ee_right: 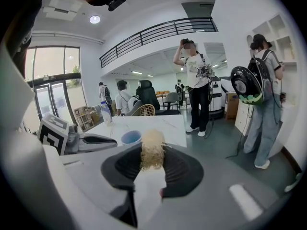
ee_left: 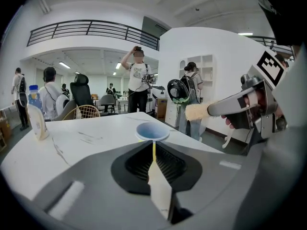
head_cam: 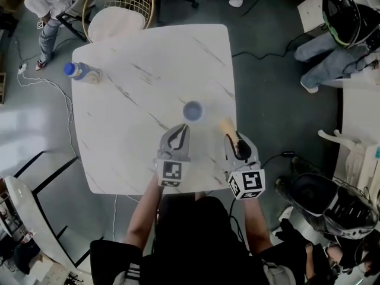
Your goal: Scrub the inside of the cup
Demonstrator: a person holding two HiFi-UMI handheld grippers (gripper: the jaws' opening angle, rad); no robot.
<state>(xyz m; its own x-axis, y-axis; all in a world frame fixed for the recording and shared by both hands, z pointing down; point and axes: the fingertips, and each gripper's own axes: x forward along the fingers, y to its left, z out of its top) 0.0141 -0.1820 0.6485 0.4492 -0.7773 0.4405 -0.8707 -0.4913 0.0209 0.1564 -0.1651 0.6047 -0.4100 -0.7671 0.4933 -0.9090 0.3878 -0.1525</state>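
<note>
your left gripper (head_cam: 183,130) and right gripper (head_cam: 233,140) sit closest to you, low over the near edge of the bench (head_cam: 148,64). the cup (head_cam: 192,110) stands upright just beyond their tips, mouth up, touching neither one.

here's the danger: that cup looks light and nothing is holding it. push the brush (head_cam: 226,125) in now and i'd expect the cup to skid or tip over. the left side is another worry. go in as it is and you'd nudge the cup away, not take it, so it needs to spread first. also watch the brush itself, because a hard scrub against the wall could twist it in the grip.

now the fingers. on the left, the fingers (ee_left: 136,164) are pressed together with nothing between them, and the cup (ee_left: 152,131) sits dead ahead of their tips. on the right, the fingers (ee_right: 182,169) are pinching the brush, whose fuzzy tan head (ee_right: 152,150) sticks out past the tips. the cup (ee_right: 130,137) is just to its left and a little further off. the bottle (head_cam: 80,71) at the far left corner is well clear of all this.
</note>
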